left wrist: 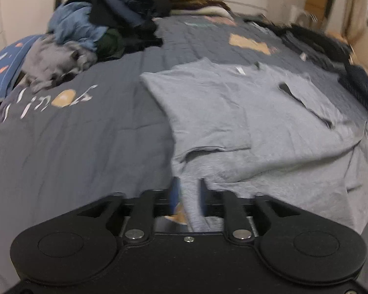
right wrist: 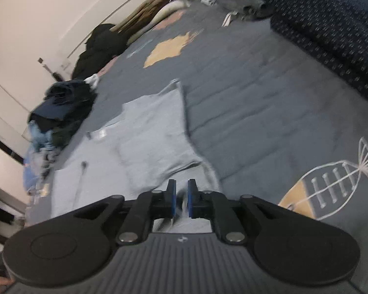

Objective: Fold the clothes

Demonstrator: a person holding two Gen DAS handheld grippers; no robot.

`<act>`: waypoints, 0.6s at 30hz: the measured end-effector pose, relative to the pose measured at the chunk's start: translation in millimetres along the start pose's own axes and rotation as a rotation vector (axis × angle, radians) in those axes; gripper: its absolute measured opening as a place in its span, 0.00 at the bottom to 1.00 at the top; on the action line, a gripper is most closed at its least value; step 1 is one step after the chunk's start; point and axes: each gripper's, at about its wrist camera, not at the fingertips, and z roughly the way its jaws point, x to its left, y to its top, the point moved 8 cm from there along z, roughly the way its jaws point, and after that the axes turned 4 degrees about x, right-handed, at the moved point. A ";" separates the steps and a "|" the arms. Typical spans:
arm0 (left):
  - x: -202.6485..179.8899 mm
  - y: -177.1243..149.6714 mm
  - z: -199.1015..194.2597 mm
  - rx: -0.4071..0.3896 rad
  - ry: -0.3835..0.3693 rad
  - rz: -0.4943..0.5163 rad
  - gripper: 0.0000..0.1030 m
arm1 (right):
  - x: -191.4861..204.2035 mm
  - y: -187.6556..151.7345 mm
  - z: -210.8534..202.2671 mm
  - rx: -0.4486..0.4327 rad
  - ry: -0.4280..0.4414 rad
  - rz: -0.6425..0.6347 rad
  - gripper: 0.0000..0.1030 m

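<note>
grey shirt [left wrist: 245, 112], clothes pile [left wrist: 103, 27] beyond

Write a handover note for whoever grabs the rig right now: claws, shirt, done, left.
Left claw: shut on the bottom hem of the grey T-shirt, cloth bunched between its fingers.
Right claw: shut on the same shirt's near edge.
Shirt lies spread on the grey bedspread, neck label away from you. Both sleeves and sides are already folded inward.
Left to do: carry the held hem up toward the collar to halve the shirt, then smooth it.
Unfolded clothes pile waits at the far left of the bed; darker garments lie along the far right edge.
</note>
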 end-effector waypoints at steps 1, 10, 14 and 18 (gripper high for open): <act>5.7 -3.3 -5.5 -0.012 -0.002 -0.029 0.55 | -1.6 -5.9 -4.5 -0.004 -0.004 0.003 0.09; -7.1 -55.4 -64.3 -0.065 -0.124 -0.162 0.57 | -15.7 -59.1 -45.4 -0.040 -0.037 0.031 0.31; -22.5 -75.5 -64.5 -0.040 -0.128 -0.119 0.55 | -17.5 -80.2 -58.3 -0.047 -0.064 0.005 0.37; -28.5 -90.3 -61.0 -0.021 -0.133 -0.115 0.49 | -14.4 -93.7 -61.1 -0.028 -0.117 -0.083 0.40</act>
